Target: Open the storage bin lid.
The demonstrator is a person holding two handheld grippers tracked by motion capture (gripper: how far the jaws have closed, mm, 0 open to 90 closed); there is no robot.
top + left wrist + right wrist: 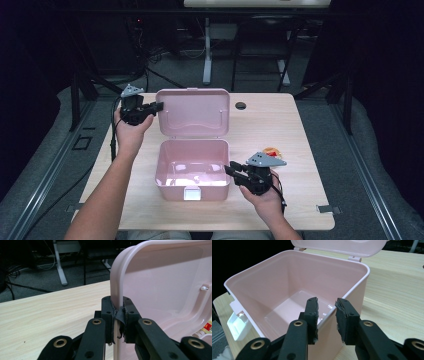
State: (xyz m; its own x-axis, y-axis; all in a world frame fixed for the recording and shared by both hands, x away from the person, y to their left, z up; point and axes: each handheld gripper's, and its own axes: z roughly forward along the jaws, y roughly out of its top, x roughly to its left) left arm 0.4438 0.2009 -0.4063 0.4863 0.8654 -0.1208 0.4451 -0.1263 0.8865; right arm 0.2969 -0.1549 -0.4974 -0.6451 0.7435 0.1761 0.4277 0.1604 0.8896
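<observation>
A: One pink box sits on the wooden table, near the person's edge, with its one lid standing up at the far side.

B: And two grippers. What does each have?

A: The left gripper is pinched tight on the lid's left rim; in the left gripper view the pads clamp the rim's thin edge between them.

B: The right gripper?

A: It is at the box's right wall. In the right gripper view the jaws straddle the rim, one inside the box and one outside, with a gap showing on each side of the wall. Partly open, then; I cannot tell whether the pads press on the plastic.

B: Anything else to count?

A: One white latch on the box's front, and one small red and yellow object on the table just beyond the right hand. One dark round hole in the tabletop beside the lid.

B: Any writing?

A: A red scrap with yellow marks shows at the edge of the left gripper view, too small to read. The box carries no legible label.
</observation>
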